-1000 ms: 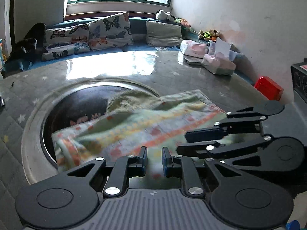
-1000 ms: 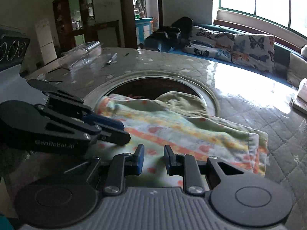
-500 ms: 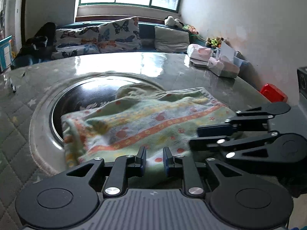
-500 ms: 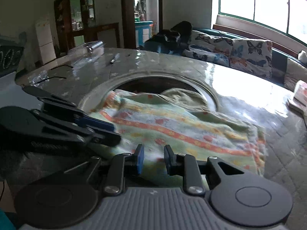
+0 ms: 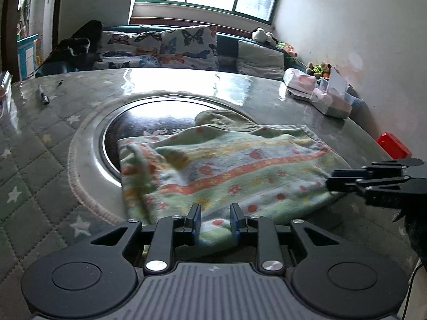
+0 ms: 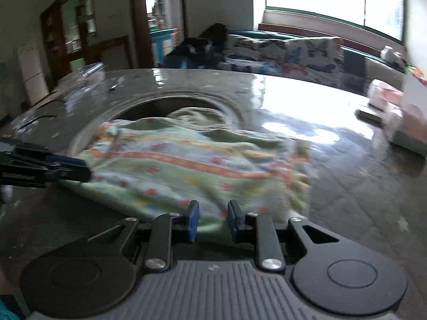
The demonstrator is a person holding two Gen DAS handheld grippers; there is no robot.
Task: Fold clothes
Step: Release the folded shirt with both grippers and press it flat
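In the left wrist view the left gripper (image 5: 213,221) stands parted, its jaws astride the near hem of the striped floral cloth (image 5: 226,170), whose long axis runs left to right across the table (image 5: 32,165). In the right wrist view the right gripper (image 6: 210,218) is likewise parted over the same near hem, farther right, the cloth (image 6: 186,165) lying rumpled just ahead over the round inset (image 6: 234,112).

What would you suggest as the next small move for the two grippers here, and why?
Probably lift both together: the left gripper and right gripper each have the near edge of the floral cloth between their fingers, with the rest lying rumpled on the table.
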